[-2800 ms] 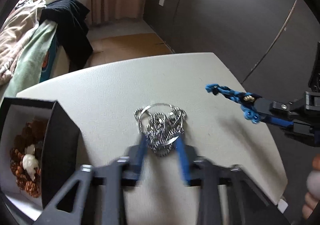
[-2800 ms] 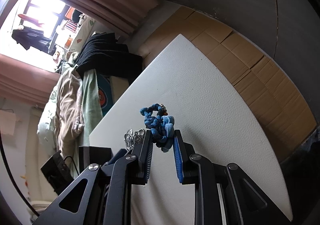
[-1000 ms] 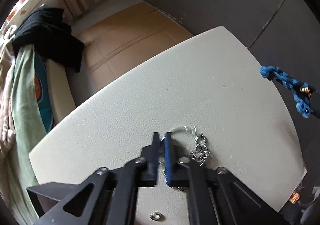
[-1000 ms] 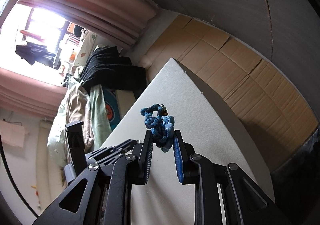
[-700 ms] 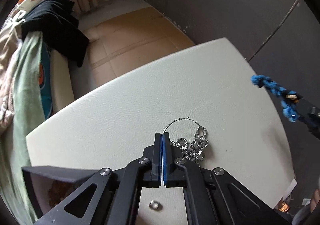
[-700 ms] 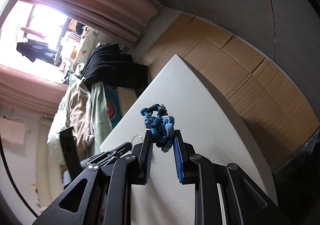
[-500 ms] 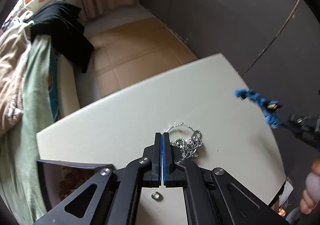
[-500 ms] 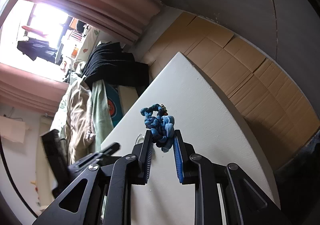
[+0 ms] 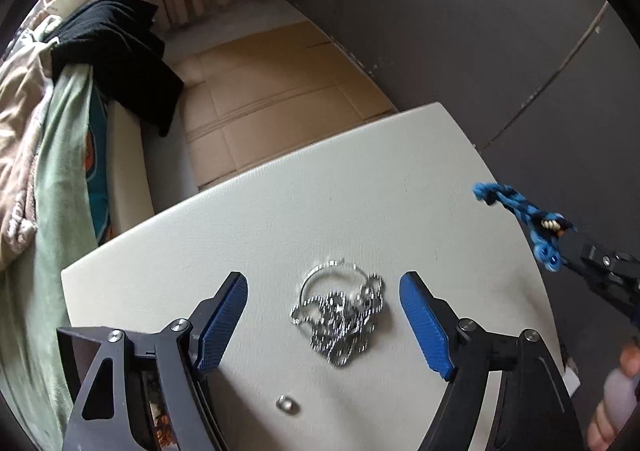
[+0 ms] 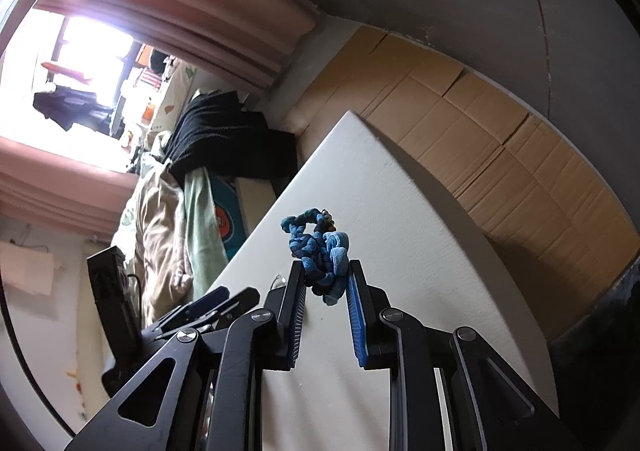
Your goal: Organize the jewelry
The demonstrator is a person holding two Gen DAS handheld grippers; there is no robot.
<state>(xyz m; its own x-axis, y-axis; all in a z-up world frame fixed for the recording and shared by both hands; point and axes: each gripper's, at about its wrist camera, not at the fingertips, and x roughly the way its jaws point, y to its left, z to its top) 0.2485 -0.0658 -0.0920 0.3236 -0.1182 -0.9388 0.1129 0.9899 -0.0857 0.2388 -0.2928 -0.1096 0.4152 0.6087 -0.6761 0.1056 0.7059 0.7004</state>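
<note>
The left claw (image 9: 323,321) hangs over the white desk (image 9: 360,191) pointing steeply down, and its jaws are opening. The two blue pads stand wide, with the silver chain tangle (image 9: 340,313) lying on the desk in the gap between them, and neither pad touches it. The tangle is loose on the surface, a wire hoop at its far end and the bunched chain trailing toward the camera. Its long axis therefore runs roughly along the claw's pointing line and across the line on which the pads close. That is the relation the next move turns on, as I judge it: the heap sits almost centred under the left claw, so a straight drop and a squeeze would catch it across its narrow width.

Just nearer the desk's near edge, a small silver ring (image 9: 286,403) lies apart from the chain. At the near left corner, a dark box (image 9: 76,347) shows behind the left finger, with brownish beads barely visible inside.

The right claw (image 10: 327,293) is well off toward the desk's right edge. Its jaws are narrow and pressed on a blue braided cord bracelet (image 10: 320,251), held clear above the surface. It is busy and farther away, so the chain is the left claw's to take.
</note>
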